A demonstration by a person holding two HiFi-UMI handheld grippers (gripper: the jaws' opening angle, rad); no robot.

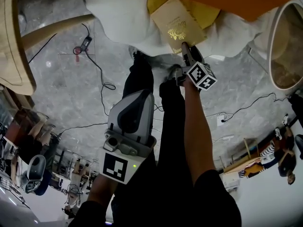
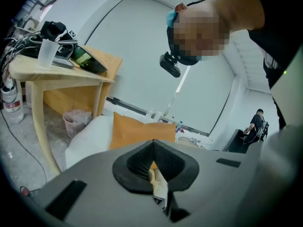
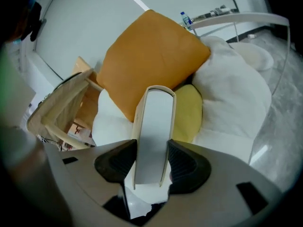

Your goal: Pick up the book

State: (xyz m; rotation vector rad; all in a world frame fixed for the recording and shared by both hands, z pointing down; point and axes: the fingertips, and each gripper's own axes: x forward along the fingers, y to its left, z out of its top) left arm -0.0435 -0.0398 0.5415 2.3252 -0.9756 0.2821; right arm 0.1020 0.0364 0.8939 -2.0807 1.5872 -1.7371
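The book (image 1: 177,25) has a cream cover with a gold emblem and is lifted above the white bedding (image 1: 118,13). My right gripper (image 1: 185,48) is shut on it, one jaw on each cover. In the right gripper view the book (image 3: 152,136) stands edge-on between the black pads (image 3: 182,167), its white page block facing the camera. My left gripper (image 1: 130,126) hangs lower left in the head view, away from the book. In the left gripper view its pads (image 2: 142,167) meet with nothing held between them.
An orange cushion (image 3: 149,63) and a yellow cushion (image 3: 189,110) lie on the white bedding behind the book. A wooden table (image 2: 57,74) with clutter stands at left. Cables (image 1: 97,70) trail over the grey floor. A round white frame (image 1: 284,46) sits at right.
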